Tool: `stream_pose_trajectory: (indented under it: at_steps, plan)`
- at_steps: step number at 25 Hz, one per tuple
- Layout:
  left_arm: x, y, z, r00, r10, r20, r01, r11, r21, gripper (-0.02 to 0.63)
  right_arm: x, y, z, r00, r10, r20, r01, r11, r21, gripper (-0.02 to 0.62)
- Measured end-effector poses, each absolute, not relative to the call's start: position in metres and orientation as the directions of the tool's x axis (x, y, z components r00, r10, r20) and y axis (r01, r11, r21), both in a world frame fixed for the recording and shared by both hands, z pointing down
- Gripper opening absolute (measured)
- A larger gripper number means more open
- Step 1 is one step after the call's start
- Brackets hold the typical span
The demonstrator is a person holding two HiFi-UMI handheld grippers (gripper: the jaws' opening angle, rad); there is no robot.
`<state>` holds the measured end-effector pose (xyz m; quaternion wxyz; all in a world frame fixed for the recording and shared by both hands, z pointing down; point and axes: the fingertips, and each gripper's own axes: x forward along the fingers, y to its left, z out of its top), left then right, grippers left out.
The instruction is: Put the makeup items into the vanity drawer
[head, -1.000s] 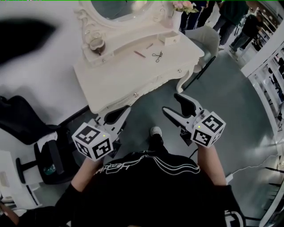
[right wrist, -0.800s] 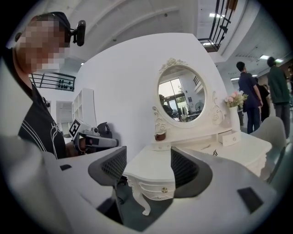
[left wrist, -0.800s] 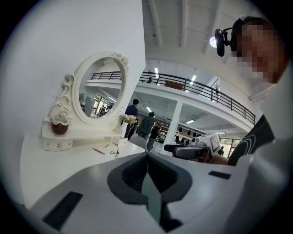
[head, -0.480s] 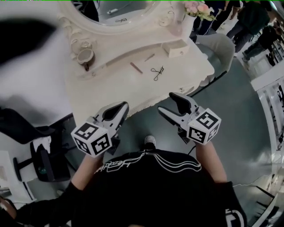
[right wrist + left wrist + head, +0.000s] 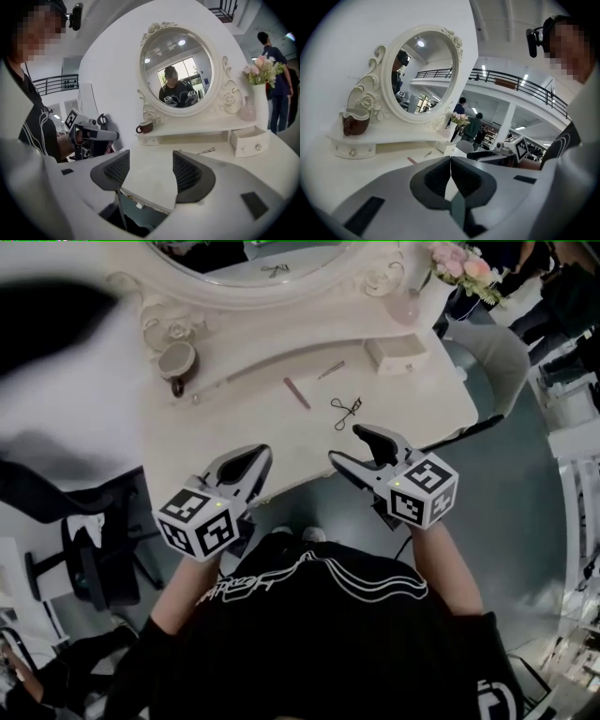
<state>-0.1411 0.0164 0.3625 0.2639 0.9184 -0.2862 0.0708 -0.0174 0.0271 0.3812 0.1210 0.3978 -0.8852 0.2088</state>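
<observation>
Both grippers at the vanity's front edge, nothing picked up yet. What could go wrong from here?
1. The pink pencil and eyelash curler lie flat on the vanity top. The open right gripper could skid them rather than grip, and the eyelash curler sits nearest the front edge.
2. The left gripper is shut; it must open before any pick.
3. The flower vase stands on the shelf over the small drawer; a reach there could tip it.

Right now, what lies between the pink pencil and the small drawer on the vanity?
A thin metallic stick lies between the pink pencil and the small drawer; the head view shows it.
</observation>
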Motion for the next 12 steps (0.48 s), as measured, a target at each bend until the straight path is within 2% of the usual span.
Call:
stream_pose_trajectory:
  at_steps: [12]
  plan:
    - [-0.174, -0.054, 0.396, 0.800, -0.482, 0.357, -0.599, -0.653, 0.463, 0.023, -0.043, -0.061, 0.451, -0.577, -0.601, 0.553, -0.800, 0.553, -0.234, 0.298]
